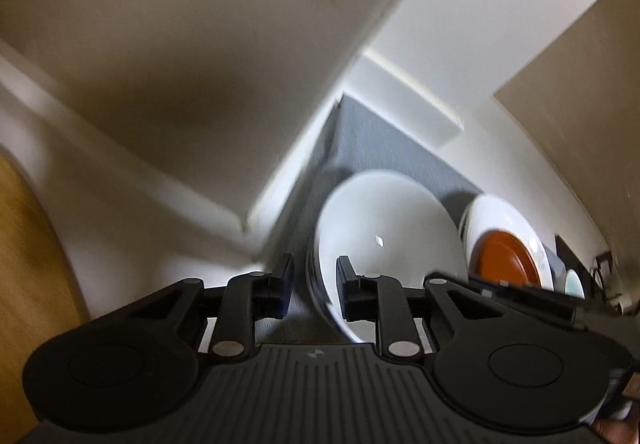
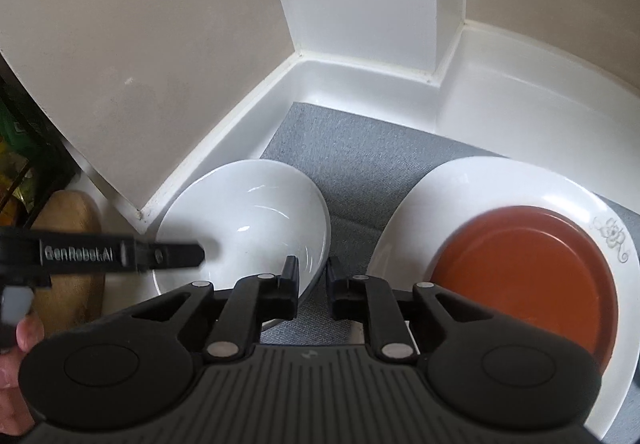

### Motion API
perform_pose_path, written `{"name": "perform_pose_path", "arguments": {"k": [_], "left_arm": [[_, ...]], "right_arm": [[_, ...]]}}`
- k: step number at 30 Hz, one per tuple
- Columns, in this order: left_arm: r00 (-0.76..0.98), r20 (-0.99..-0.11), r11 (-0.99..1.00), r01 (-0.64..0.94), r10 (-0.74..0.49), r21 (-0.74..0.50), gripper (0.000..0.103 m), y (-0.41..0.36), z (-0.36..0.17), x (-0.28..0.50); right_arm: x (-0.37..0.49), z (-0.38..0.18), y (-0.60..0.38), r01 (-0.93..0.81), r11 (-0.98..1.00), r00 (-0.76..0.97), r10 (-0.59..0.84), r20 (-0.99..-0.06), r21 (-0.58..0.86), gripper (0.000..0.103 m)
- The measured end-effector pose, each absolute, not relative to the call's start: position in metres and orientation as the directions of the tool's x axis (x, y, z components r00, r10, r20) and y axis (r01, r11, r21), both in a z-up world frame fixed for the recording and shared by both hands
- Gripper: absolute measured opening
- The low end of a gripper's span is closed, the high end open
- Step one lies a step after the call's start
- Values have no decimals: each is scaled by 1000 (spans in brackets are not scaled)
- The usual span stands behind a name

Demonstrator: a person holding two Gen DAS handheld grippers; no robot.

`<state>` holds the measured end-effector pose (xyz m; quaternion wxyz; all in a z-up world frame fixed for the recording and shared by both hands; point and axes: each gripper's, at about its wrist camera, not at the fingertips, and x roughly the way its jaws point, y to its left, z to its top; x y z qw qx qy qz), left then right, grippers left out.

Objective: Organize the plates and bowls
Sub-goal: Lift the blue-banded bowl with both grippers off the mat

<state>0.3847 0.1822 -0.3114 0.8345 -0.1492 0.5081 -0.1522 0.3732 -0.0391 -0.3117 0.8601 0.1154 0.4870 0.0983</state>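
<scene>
A white bowl (image 1: 384, 228) (image 2: 248, 212) stands on a grey mat (image 2: 352, 156) in a white corner. My left gripper (image 1: 314, 288) straddles its near rim, one finger inside and one outside, jaws slightly apart; it enters the right wrist view from the left (image 2: 120, 252). My right gripper (image 2: 313, 286) straddles the bowl's right rim, with a narrow gap. To the right, an orange plate (image 2: 524, 276) (image 1: 504, 256) lies on a white flowered plate (image 2: 500, 188).
White skirting (image 2: 360, 72) and beige walls close the corner behind the mat. A wooden board (image 2: 72, 256) (image 1: 24, 252) lies at the left. Dark shelving with green packets (image 2: 16, 148) stands far left.
</scene>
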Motion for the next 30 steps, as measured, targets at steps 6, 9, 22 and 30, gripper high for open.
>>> {"name": "perform_pose_path", "arguments": {"k": [6,9,22,30], "left_arm": [[438,-801,909,109,-408,-403,12,187,-309,383],[423,-791,888,77,-441,-454,12,194,-310,383],[431,-795,888,33,-427,-459,10,193,-322,388],[459,-799,907,38,-389,-420,10,187,-313,383]], "right_arm": [[372,-308,-36,-52,956,522,273,-808,289,13],[371,-310,-38,-54,953,504,284,-816,298,13],[373,-322,-34,-24,940,512,305,-803,341,18],[371,-320,-35,-10,942,519,293,-803,337,14]]}}
